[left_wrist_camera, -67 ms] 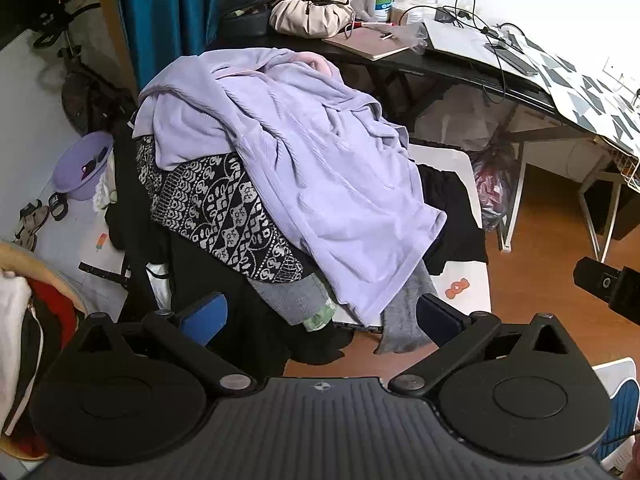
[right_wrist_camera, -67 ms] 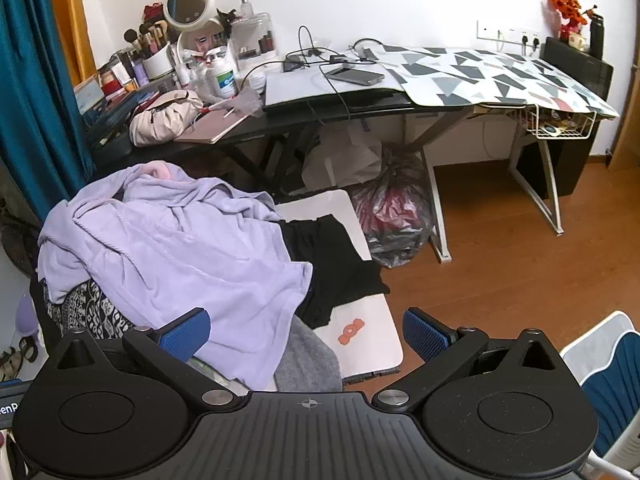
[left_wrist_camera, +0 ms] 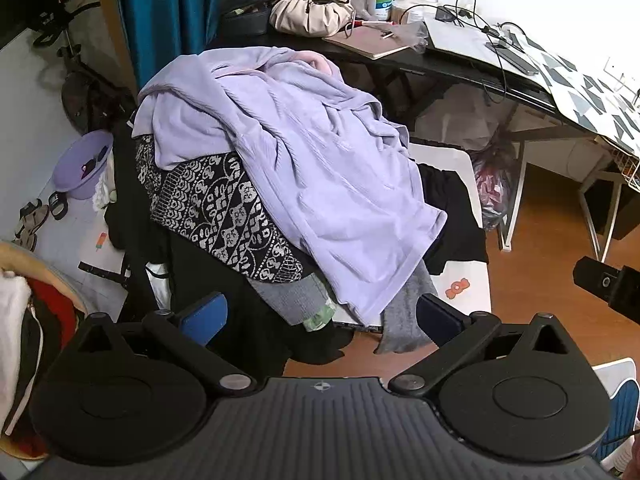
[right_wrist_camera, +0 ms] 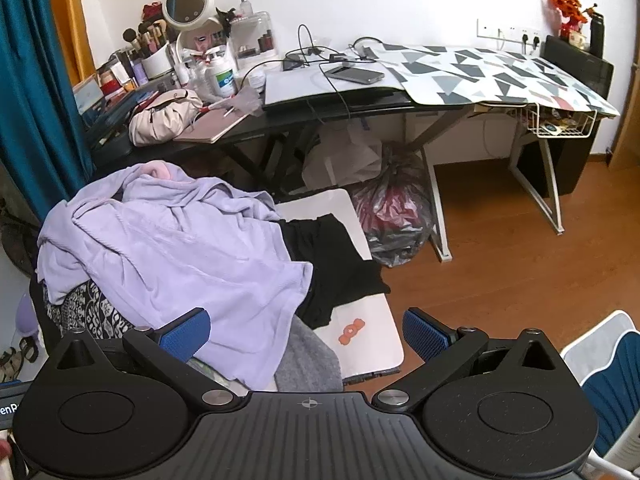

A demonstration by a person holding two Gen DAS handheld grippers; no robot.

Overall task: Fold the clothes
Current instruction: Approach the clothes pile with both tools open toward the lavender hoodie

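Hovering above a heap of unfolded clothes, both grippers are held short of the fabric, touching nothing.

Far left, a round basket holds red, white and black garments, likely a separate batch; sorted or waiting, cannot tell. The left gripper has its blue-padded fingers spread wide with nothing between them, aimed at the near edge of the heap, which suits a reach for a hem. The black-and-white patterned knit garment lies under the top layer and sticks out on the left side. The large lilac fleece garment is draped crumpled over everything, top of the heap, so it is the easiest piece to take. Below its hem a grey knit piece hangs off the front edge. A black garment lies flat to the right, partly on the white low table, whose bare right strip offers room for folding. The right gripper also has fingers apart and empty, its left pad over the lilac hem, right pad over the floor. Behind stands a black desk, cluttered, unrelated.

No piece here looks folded; stage unclear.
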